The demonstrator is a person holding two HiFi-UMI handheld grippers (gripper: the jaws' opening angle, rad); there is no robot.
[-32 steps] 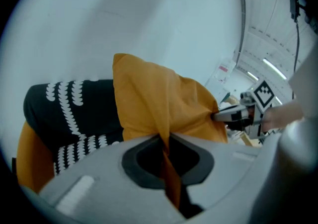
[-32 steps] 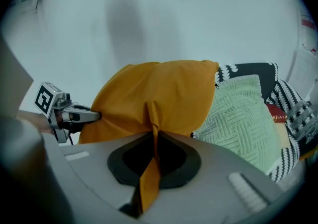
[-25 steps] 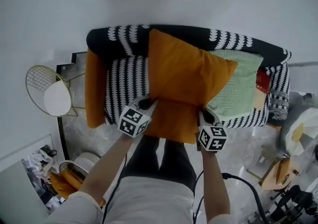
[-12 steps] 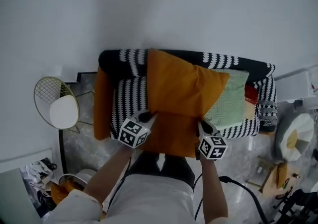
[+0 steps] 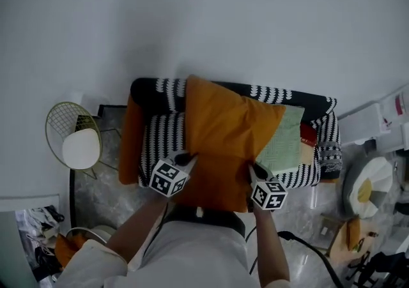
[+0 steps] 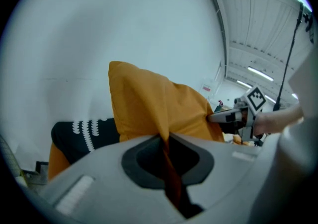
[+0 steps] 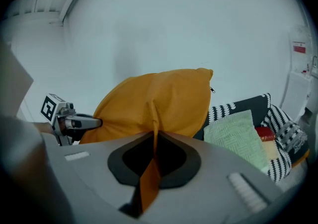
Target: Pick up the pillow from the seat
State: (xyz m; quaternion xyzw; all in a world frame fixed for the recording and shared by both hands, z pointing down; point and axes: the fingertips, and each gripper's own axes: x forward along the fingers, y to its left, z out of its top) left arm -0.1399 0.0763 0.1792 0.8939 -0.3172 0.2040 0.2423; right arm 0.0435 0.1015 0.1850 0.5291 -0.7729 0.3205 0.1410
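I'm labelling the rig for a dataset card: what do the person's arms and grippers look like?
Left gripper and right gripper have pale grey bodies with a dark recess round the jaws; each carries a cube of black-and-white square markers. The person wears a white top; the forearms are bare. A black cable trails beside the right arm.

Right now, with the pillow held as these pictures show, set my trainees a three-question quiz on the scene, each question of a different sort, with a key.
1. True or false: the left gripper and the right gripper each have their jaws shut on the fabric of the orange pillow.
2. Which thing lies on the seat, at the orange pillow's right in the head view? A) a green pillow B) a laptop C) a blue blanket
3. Fill in: the seat's cover is patterned in black and ____.
Key: 1 true; 2 A; 3 white.
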